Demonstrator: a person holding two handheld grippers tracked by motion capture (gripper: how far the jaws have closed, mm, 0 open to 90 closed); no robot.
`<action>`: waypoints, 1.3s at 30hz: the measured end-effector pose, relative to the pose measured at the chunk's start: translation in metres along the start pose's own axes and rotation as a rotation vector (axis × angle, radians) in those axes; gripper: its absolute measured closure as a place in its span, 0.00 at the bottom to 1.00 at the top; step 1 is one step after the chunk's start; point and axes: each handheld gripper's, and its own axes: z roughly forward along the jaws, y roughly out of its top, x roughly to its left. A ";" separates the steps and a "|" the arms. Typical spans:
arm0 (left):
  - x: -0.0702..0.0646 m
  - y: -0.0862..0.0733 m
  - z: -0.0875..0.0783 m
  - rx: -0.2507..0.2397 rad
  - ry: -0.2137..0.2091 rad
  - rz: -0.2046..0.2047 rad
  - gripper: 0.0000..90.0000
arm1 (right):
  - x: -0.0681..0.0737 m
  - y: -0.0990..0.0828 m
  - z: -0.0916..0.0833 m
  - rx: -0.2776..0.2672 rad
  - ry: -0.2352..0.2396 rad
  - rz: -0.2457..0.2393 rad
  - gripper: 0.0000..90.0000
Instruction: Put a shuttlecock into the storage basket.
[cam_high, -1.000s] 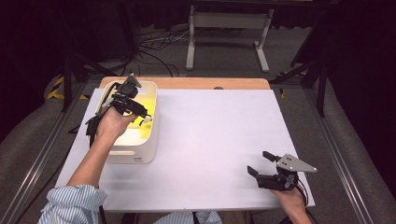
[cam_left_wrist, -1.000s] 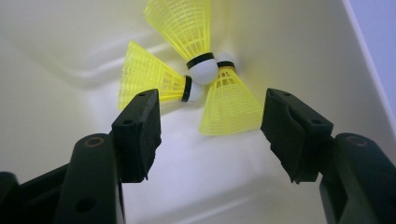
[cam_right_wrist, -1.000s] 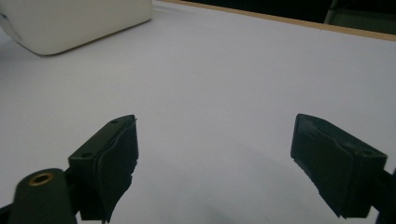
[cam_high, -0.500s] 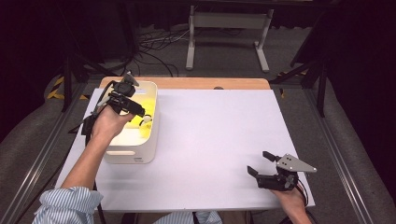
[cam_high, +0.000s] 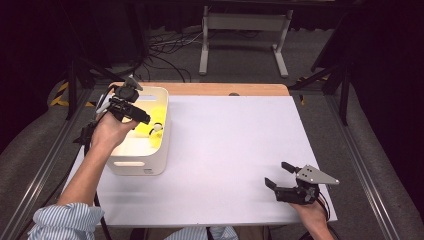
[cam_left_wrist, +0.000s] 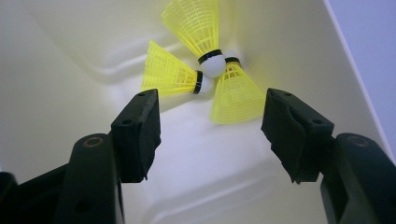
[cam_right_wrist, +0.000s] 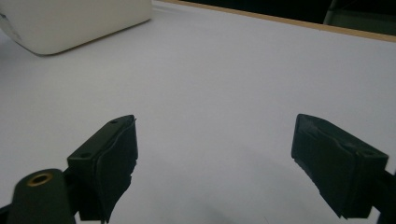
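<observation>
Left gripper (cam_high: 150, 121) hangs inside the white bin (cam_high: 131, 168) at the left of the table (cam_high: 235, 150), jaws apart, nothing between them. In the left gripper view three yellow shuttlecocks (cam_left_wrist: 205, 70) lie on the bin floor beyond the fingertips, clustered with their white corks meeting near the far wall. The nearest one (cam_left_wrist: 233, 93) lies ahead and slightly right of the gap, cork away from the gripper, skirt flaring toward it, so its long axis runs roughly along the gripper's line of approach. The one to the left (cam_left_wrist: 170, 74) lies crosswise, cork to the right.

Right gripper (cam_high: 281, 175) rests near the near right corner of the table, jaws apart and empty, well apart from the bin.

Judgement: the left hand is by far the nearer; a short push forward should put a skirt between the jaws.
</observation>
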 end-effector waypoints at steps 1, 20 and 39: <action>0.001 0.000 -0.001 -0.001 -0.001 -0.001 0.42 | 0.000 0.000 0.000 0.000 0.000 0.000 0.17; 0.018 -0.012 -0.013 -0.006 0.014 -0.033 0.41 | 0.000 0.000 0.000 -0.001 -0.002 -0.001 0.17; 0.034 -0.025 -0.021 -0.016 0.024 -0.067 0.41 | 0.001 0.000 0.000 0.002 0.000 0.000 0.17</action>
